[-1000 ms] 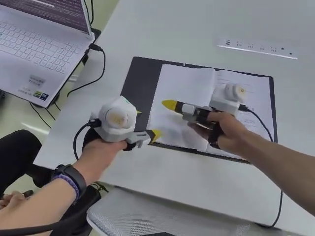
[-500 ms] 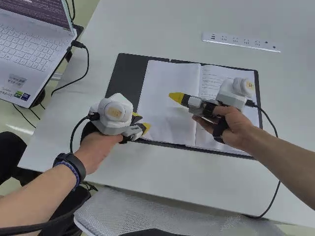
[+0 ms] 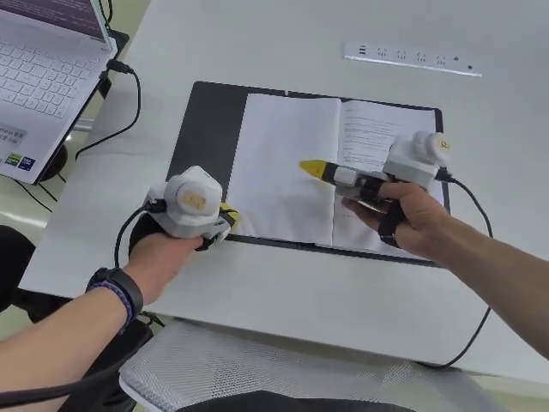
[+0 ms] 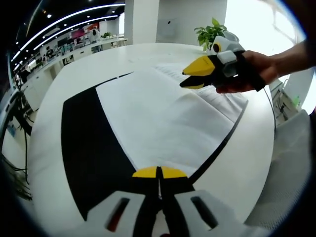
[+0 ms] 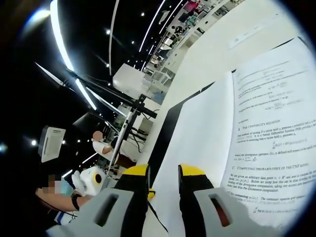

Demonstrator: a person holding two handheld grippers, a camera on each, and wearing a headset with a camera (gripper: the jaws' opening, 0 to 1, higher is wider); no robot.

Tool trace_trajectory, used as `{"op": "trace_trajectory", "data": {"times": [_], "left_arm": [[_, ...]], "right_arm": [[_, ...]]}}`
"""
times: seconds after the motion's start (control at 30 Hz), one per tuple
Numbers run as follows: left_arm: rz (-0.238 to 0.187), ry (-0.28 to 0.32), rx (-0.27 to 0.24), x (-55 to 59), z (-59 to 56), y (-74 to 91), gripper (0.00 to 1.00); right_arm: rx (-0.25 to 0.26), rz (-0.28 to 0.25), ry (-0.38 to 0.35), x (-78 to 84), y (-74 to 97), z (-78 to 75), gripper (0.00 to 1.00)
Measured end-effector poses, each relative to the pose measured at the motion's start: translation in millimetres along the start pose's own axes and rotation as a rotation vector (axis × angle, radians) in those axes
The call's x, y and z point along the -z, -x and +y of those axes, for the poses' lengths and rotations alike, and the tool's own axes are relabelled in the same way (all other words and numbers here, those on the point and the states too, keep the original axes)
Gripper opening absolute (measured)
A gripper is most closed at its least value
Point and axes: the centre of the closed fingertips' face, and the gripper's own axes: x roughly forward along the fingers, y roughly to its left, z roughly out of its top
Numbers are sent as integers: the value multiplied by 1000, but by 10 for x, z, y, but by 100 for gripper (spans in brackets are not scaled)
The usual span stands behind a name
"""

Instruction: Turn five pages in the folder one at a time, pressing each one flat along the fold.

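Where the white surface (image 3: 283, 51) ends on the far left, a silver laptop (image 3: 39, 77) sits with its lid up. A thin black cable (image 3: 133, 94) runs from its side and curls down along the edge of the surface.

Next comes the left gripper (image 4: 159, 172), white with yellow tips, held in a hand with a black wristband (image 3: 116, 287). Its two tips are pressed together with nothing between them. It points to the right and sits at the near left corner of the open black folder (image 3: 206, 137), right by the bottom edge of the paper.

This folder lies flat in the middle of the surface. It is wider than it is deep, so its long side goes from left to right, and it is turned just a little. Its fold runs from the far edge to the near edge. On the left is bare black cover, then a blank white page (image 3: 283, 163), then a white page with printed lines (image 3: 386, 129).

Over the blank page, close to the fold, is the right gripper (image 3: 309, 166). It points to the left. Its two yellow tips are apart and hold nothing. I cannot tell if it touches the paper. Its hand partly hides the printed page.

Past the folder, far back on the right, lies a long white power strip (image 3: 412, 58). Below the near edge of the surface is a grey mesh chair (image 3: 257, 369).
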Motion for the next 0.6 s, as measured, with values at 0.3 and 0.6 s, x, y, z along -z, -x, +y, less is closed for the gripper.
{"op": "trace_trajectory", "data": {"times": [0.3, 0.6], "left_arm": [[7, -19, -7, -1, 12, -5, 0], [13, -48, -20, 8, 28, -22, 0]], "right_arm": [[14, -11, 4, -107, 51, -68, 19], [47, -18, 26, -279, 76, -276, 15]]}}
